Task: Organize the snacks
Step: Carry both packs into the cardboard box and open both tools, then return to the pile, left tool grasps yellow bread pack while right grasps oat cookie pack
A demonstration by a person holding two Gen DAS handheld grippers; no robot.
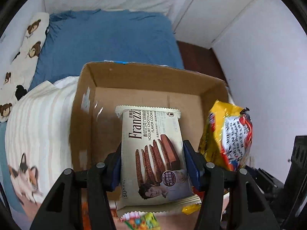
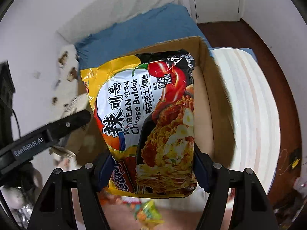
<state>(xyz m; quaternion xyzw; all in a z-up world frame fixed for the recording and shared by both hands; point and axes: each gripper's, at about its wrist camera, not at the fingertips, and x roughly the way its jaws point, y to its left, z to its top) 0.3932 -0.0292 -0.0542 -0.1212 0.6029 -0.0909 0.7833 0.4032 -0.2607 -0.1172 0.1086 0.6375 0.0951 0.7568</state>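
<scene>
My left gripper [image 1: 153,163] is shut on a cream Franzzi cookie pack [image 1: 153,149], held over the near edge of an open cardboard box [image 1: 99,88]. My right gripper [image 2: 151,164] is shut on a yellow Korean Cheese Buldak noodle bag [image 2: 145,118], held above the same box [image 2: 201,57]. The noodle bag also shows in the left wrist view [image 1: 228,134], at the box's right side. The left gripper's arm [image 2: 44,134] shows at the left of the right wrist view. The box floor that shows is bare.
The box sits on a bed with a blue sheet [image 1: 107,38] and a striped cat-print blanket [image 1: 34,130]. A bear-print pillow [image 1: 25,53] lies at the left. Small colourful snack packets [image 1: 142,220] lie just below the grippers. White walls and a dark wood floor [image 2: 268,61] lie to the right.
</scene>
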